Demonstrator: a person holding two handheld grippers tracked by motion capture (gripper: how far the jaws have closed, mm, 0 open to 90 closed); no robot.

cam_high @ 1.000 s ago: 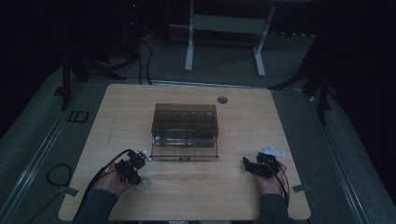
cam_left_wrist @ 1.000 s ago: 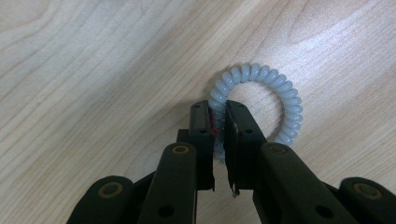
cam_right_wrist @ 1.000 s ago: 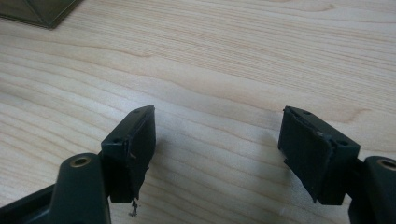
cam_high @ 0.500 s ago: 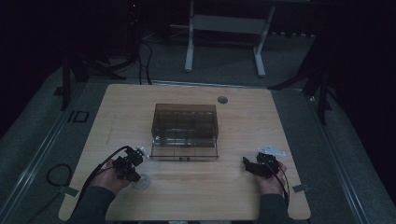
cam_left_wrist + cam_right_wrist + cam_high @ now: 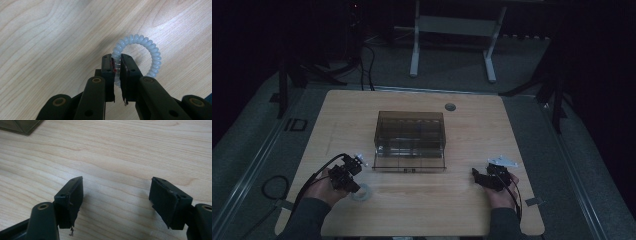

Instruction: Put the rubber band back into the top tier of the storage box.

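A pale spiral hair tie (image 5: 138, 56) lies on the wooden table (image 5: 422, 205), seen too as a small white ring (image 5: 361, 192) at the front left. My left gripper (image 5: 117, 61) is shut on the ring's near side, its pads pinching the coil. In the high view the left gripper (image 5: 353, 186) sits in a hand just left of the ring. My right gripper (image 5: 116, 197) stands open above bare wood, nothing between its jaws. That right gripper (image 5: 479, 176) rests in a hand at the front right.
A smoky clear plastic organiser box (image 5: 410, 140) with several compartments stands mid-table; its corner (image 5: 21, 126) shows in the right gripper view. A small round grey disc (image 5: 450, 106) lies at the back. Cables trail off the table's left side.
The left hand and its gripper have shifted slightly toward the table's front, down onto the white ring. The right hand has stayed put.
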